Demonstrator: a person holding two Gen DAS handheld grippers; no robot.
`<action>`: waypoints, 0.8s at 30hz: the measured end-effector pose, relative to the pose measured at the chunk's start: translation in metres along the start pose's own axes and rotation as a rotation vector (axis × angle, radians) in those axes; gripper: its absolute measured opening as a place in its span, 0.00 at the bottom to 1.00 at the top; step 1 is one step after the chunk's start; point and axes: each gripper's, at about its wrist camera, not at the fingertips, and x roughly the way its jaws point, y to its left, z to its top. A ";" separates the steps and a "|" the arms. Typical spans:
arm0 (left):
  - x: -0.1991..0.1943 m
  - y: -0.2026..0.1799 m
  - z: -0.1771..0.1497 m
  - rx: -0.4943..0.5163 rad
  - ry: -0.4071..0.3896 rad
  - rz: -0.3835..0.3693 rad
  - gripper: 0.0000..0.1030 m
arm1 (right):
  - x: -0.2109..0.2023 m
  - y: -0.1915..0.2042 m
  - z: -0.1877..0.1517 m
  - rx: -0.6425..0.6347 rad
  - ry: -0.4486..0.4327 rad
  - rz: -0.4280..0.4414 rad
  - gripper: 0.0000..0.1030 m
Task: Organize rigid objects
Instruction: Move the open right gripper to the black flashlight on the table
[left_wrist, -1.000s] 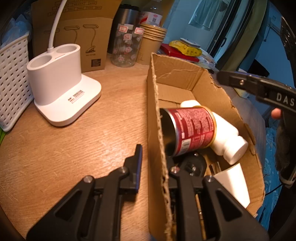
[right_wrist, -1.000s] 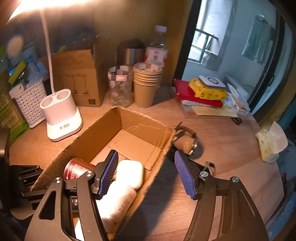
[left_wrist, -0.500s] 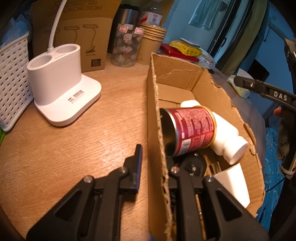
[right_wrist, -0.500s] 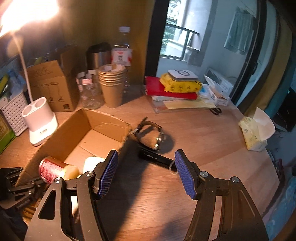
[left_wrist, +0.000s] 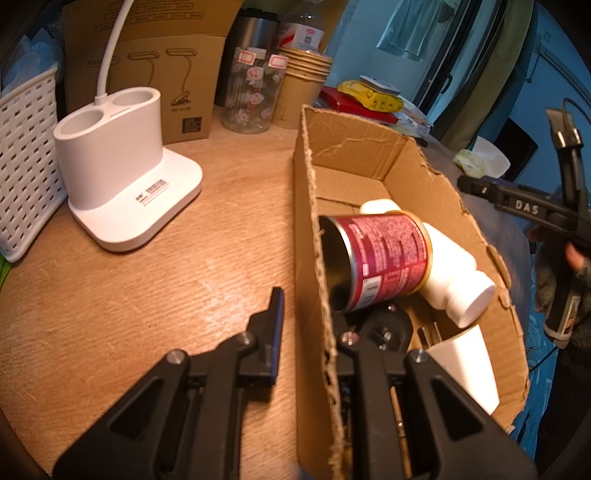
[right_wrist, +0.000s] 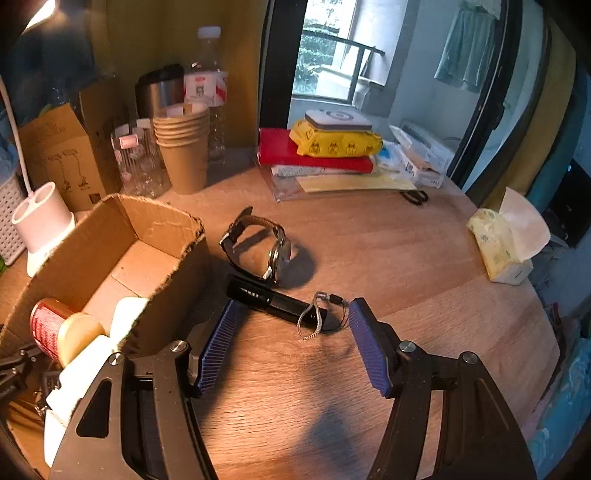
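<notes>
My left gripper (left_wrist: 310, 306) is shut on the near side wall of the open cardboard box (left_wrist: 369, 147), one finger outside and one inside. A red can (left_wrist: 384, 258) lies in the box on its side, against a white bottle (left_wrist: 454, 280). In the right wrist view, my right gripper (right_wrist: 291, 321) stands open low over the table. A black flashlight (right_wrist: 269, 299) with a lanyard lies just ahead between its blue pads (right_wrist: 218, 332), untouched. A wristwatch (right_wrist: 262, 243) stands beyond it, next to the box (right_wrist: 159, 221).
A white lamp base (left_wrist: 122, 192) and a white basket (left_wrist: 22, 162) sit left of the box. A lamp carton (left_wrist: 155, 74), a glass jar (right_wrist: 136, 166), stacked paper cups (right_wrist: 183, 147) and bottles line the back. Books (right_wrist: 314, 155), scissors (right_wrist: 415, 195) and tissues (right_wrist: 506, 240) lie at the right.
My right gripper has swung from above the box to the right and down, over the flashlight on the table. The left gripper has kept its hold on the box wall.
</notes>
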 end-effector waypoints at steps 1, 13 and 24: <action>0.000 0.000 0.000 0.000 0.000 0.000 0.14 | 0.004 0.000 -0.001 0.000 0.004 0.004 0.65; 0.000 0.000 0.000 -0.001 0.000 0.000 0.14 | 0.037 -0.014 -0.006 0.037 0.046 0.034 0.65; 0.000 0.000 0.000 0.000 0.000 -0.001 0.14 | 0.052 -0.012 -0.002 0.013 0.044 0.071 0.65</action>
